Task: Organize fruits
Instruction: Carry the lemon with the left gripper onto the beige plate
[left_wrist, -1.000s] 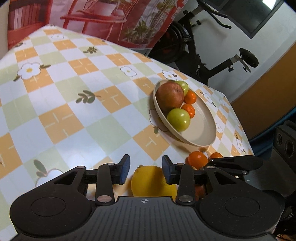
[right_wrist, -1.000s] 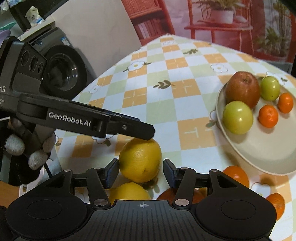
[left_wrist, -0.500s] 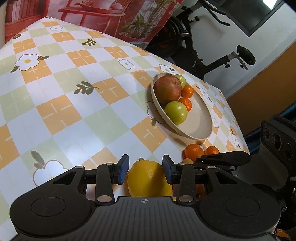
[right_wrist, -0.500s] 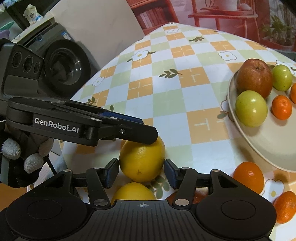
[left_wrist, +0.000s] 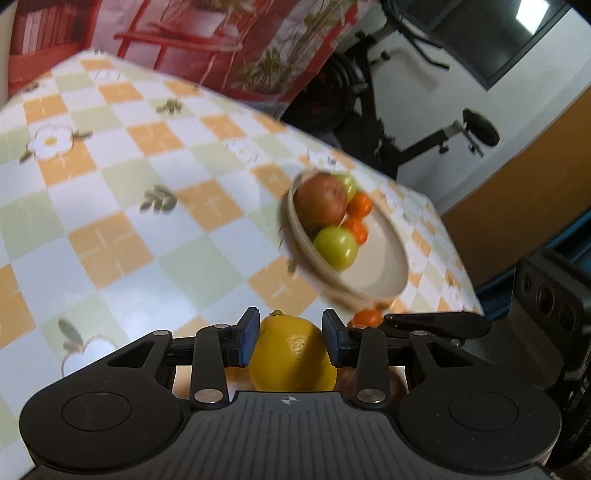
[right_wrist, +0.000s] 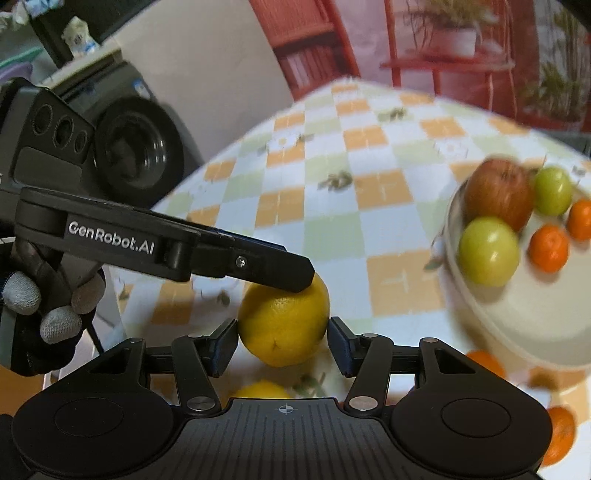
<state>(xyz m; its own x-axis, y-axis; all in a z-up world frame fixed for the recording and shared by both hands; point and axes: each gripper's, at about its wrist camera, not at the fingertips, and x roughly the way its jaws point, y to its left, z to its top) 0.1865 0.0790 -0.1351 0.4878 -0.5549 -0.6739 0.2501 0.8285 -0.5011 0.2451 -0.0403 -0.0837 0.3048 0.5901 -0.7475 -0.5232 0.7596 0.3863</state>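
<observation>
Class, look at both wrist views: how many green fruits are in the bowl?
2. A larger green fruit lies at the bowl's near rim in front of the red apple; a smaller green fruit lies behind, beside the apple. Others could be hidden behind it.

the bowl (left_wrist: 391, 266) and the checked tablecloth (left_wrist: 110, 206) around it are smeared by motion. below the bowl, a small orange (right_wrist: 559, 434) is cut by the frame edge, and another lemon (right_wrist: 260, 390) hides behind the right gripper's (right_wrist: 282, 343) body.

Ahead of the jaws spreads a tabletop (left_wrist: 110, 206) covered in an orange, green and white checked cloth with flower prints. Beyond its far edge stand an exercise bike (left_wrist: 391, 122) and a red printed backdrop (left_wrist: 207, 40). A washing machine (right_wrist: 140, 147) sits left of the jaws.
</observation>
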